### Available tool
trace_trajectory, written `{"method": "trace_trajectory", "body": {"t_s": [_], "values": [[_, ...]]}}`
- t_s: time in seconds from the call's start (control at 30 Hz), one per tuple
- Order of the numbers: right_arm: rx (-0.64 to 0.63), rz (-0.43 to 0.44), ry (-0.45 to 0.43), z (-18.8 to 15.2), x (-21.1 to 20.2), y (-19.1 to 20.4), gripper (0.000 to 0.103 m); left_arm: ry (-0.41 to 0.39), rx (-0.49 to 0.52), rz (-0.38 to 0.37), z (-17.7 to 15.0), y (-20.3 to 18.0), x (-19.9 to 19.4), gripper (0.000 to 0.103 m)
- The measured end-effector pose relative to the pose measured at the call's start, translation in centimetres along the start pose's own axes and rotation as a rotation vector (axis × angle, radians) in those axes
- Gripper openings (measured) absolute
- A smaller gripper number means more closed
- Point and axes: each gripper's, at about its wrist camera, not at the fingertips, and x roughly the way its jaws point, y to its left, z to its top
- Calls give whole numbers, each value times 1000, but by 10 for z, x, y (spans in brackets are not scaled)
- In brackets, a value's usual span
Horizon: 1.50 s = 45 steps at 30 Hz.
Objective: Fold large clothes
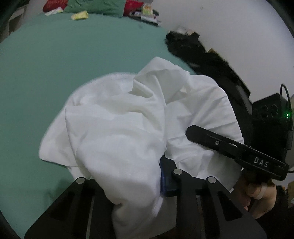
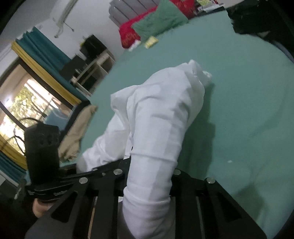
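- The left gripper [image 1: 147,176] is clamping a fold of the white garment [image 1: 128,119], which is bunching ahead of it over the green bedsheet [image 1: 46,73].
- The right gripper [image 2: 147,176] is pinching the garment too, cloth draping forward from its jaws.

The green bed sheet [image 1: 55,64] is lying bare and open all around the bunched white garment [image 1: 119,119]; pillows [image 2: 159,22] and small packets [image 1: 80,15] are crowding only the far end, a wall [image 1: 238,27] closing one side
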Motion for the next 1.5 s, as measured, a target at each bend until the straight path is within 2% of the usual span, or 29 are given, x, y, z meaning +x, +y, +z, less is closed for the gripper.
{"method": "trace_trajectory", "body": {"t_s": [0.17,0.4,0.57,0.73,0.8,0.87,0.93,1.07,1.1,1.13,1.17,1.23,1.27,1.4,1.5], "values": [[-41,21,-38,13,-7,34,19,-65,-40,-52,10,19,-30,24],[-139,79,-76,50,21,99,19,-183,-83,-56,36,65,-85,24],[-226,155,-109,88,66,161,19,-284,-89,-6,79,121,-145,24],[-300,274,-195,128,111,223,19,-380,-21,85,128,159,-204,24],[-303,314,-228,135,129,233,19,-404,9,131,142,173,-217,24],[-290,343,-234,135,155,232,19,-388,23,204,149,192,-215,25],[-258,335,-186,123,194,220,19,-334,7,252,143,216,-197,27],[-126,266,32,79,269,175,21,-135,-151,277,109,282,-135,29],[-73,200,112,62,290,157,22,-87,-184,286,97,293,-117,29],[-48,152,145,51,298,145,27,-56,-209,302,87,302,-104,29],[-24,127,159,43,302,135,37,-43,-235,309,78,309,-96,31],[-4,154,141,33,297,120,38,-67,-266,278,71,315,-98,35],[-29,138,142,31,293,121,43,-75,-277,272,72,314,-102,36],[-103,47,158,36,286,125,57,-95,-302,299,72,318,-110,37],[-136,-34,162,44,277,129,70,-105,-287,338,59,314,-117,37]]}}
